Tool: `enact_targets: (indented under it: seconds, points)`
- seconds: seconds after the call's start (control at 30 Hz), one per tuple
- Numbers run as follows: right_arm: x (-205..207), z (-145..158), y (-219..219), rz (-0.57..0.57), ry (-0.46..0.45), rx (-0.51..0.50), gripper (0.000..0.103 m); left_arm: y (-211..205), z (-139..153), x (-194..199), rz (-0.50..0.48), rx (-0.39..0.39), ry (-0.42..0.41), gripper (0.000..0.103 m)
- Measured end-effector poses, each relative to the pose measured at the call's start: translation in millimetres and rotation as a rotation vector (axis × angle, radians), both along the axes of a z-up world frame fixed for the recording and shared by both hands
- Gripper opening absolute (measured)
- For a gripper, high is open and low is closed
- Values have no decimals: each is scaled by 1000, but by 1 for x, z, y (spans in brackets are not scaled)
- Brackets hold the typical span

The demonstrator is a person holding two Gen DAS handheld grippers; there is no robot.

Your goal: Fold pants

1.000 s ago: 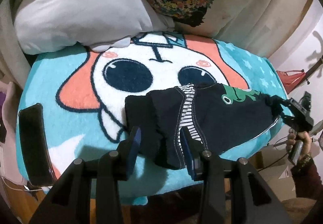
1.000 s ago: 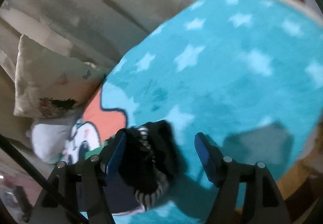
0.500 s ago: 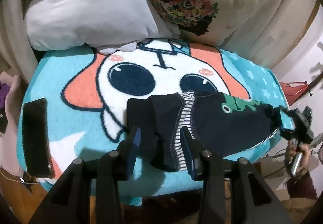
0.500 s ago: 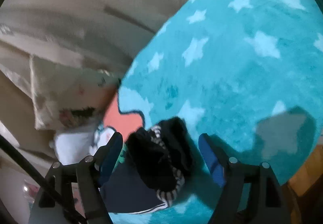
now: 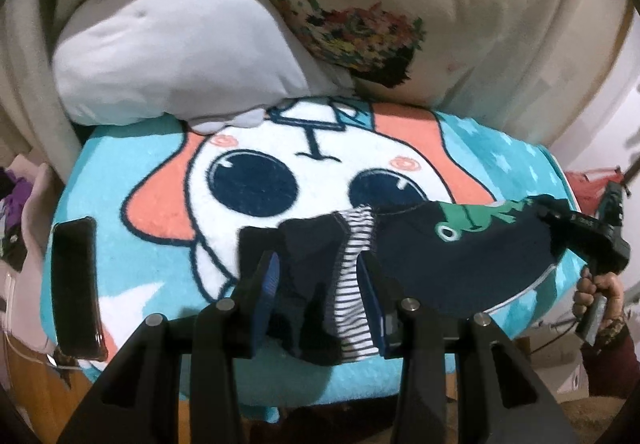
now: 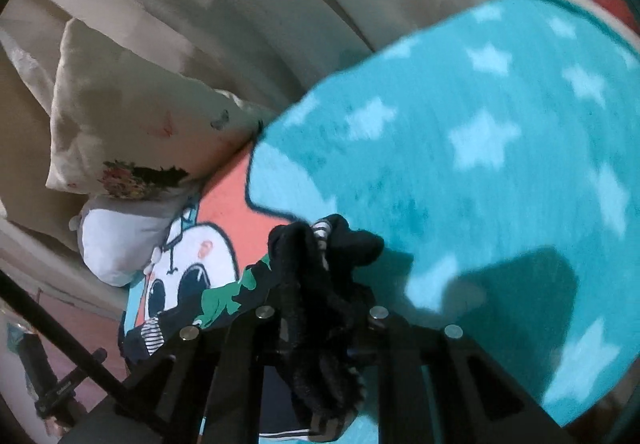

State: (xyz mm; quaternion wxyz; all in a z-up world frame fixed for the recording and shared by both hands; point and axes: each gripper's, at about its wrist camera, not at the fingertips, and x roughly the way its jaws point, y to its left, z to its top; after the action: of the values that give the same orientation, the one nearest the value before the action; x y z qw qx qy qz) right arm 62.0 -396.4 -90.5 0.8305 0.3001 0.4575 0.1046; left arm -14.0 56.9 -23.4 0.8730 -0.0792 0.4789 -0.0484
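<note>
Small dark navy pants [image 5: 452,264] with a green frog print and a striped lining lie on a turquoise cartoon blanket [image 5: 152,244]. My left gripper [image 5: 320,284] is shut on the bunched left end of the pants, where the striped lining shows. My right gripper [image 6: 316,308] is shut on the bunched dark right end of the pants [image 6: 312,284] and holds it above the blanket; it also shows in the left wrist view [image 5: 576,236]. The cloth hangs stretched between the two grippers.
A black phone [image 5: 76,284] lies at the blanket's left edge. A grey plush pillow [image 5: 172,56] and a floral cushion [image 5: 380,12] rest at the back. The starred turquoise blanket [image 6: 480,148] runs to the right edge, with a curtain behind.
My right gripper has shut on the right end of the pants and lifted it. My left gripper has closed tighter on the left end and raised it a little.
</note>
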Motion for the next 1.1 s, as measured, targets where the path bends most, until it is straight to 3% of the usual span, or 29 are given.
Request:
enact_targets:
  seconds: [0.27,0.37,0.43,0.47,0.63,0.77,0.83,0.97,1.1]
  points:
    - [28,-6,-42,-38,29,-44,16,5,-3,5,119,-8,18,39]
    - [37,-26,-58,-67,88,-96,29,2,-10,10,139,-12,50,40]
    - [41,-32,-68,-94,115,-129,56,-2,-13,14,144,-5,66,40]
    - [41,-32,-72,-102,115,-132,60,-5,-14,17,142,-5,71,40]
    - [29,6,-76,-169,35,-253,62,-25,-11,30,76,-50,53,40]
    - [15,43,-51,-145,-62,-238,62,-48,-22,49,2,-51,44,44]
    - [11,47,-29,-89,-73,-200,62,-52,-40,64,-3,-63,85,44]
    - [8,24,33,87,-21,-148,62,-40,-77,84,49,-89,157,43]
    - [2,0,85,196,33,-139,62,-38,-88,87,39,-59,143,44]
